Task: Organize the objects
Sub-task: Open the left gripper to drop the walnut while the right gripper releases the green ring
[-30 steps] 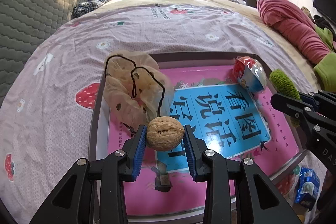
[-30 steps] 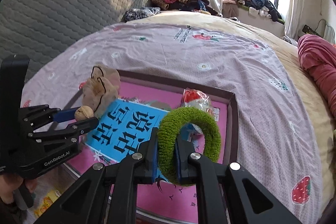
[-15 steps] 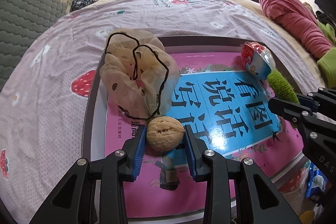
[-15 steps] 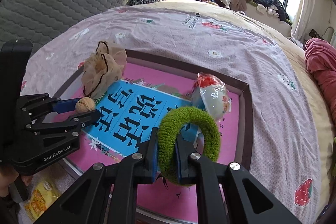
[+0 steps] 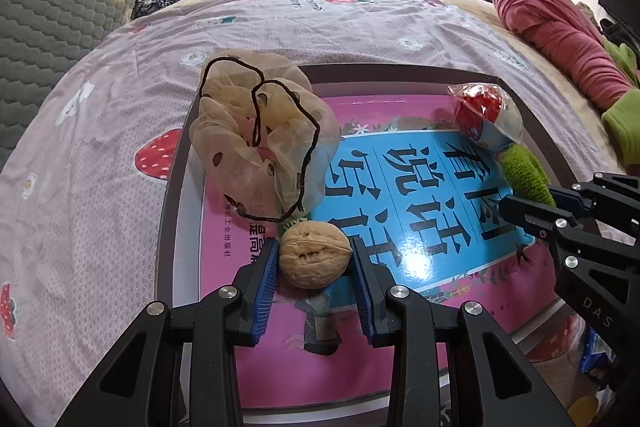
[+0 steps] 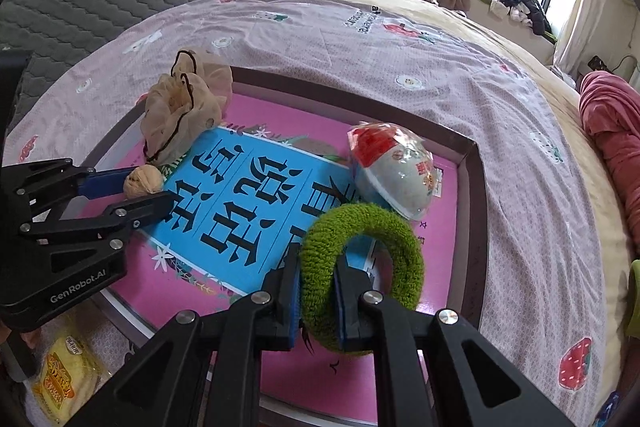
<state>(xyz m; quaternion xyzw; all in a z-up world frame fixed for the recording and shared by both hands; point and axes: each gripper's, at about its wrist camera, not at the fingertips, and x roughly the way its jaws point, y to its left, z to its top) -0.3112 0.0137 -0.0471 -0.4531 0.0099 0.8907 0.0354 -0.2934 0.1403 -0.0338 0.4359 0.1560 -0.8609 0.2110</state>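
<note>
We pinch walnut (image 5: 314,254) in left claw (image 5: 315,269), just above pink book (image 5: 400,187) in tray (image 5: 176,187). Right claw (image 6: 317,291) clamps green scrunchie (image 6: 362,267) over tray's right half, beside wrapped snack (image 6: 394,169). Beige scrunchie (image 5: 256,139) lies at far-left corner.

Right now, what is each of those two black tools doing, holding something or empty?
Left tool: closed on a tan, wrinkled walnut, above the pink tray.
Right tool: closed on a fuzzy green ring-shaped scrunchie.
</note>
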